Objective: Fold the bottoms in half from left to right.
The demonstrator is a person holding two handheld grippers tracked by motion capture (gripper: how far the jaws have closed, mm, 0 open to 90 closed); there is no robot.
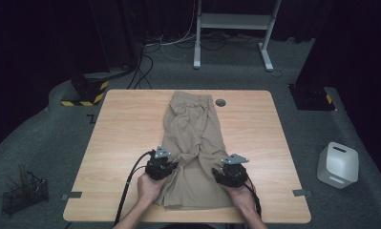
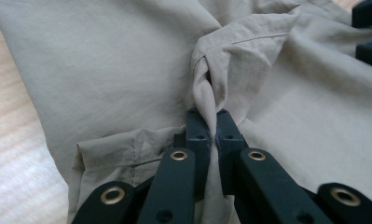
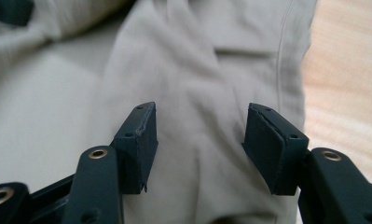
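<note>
A pair of beige shorts [image 1: 193,138] lies lengthwise on the wooden table [image 1: 126,129], waistband at the far end. My left gripper [image 1: 160,163] sits at the garment's left edge, shut on a pinched ridge of the fabric [image 2: 207,93]; in the left gripper view the jaws close on that twisted fold. My right gripper [image 1: 232,172] rests over the right side of the shorts [image 3: 197,84], jaws wide open with cloth lying flat between them. The black fingertips [image 3: 139,140] hover just above the fabric.
A small dark round grommet [image 1: 220,102] sits in the table near the waistband. Bare wood [image 3: 347,70] lies right of the shorts. On the floor stand a white box [image 1: 338,164] at right and a wire basket [image 1: 23,193] at left.
</note>
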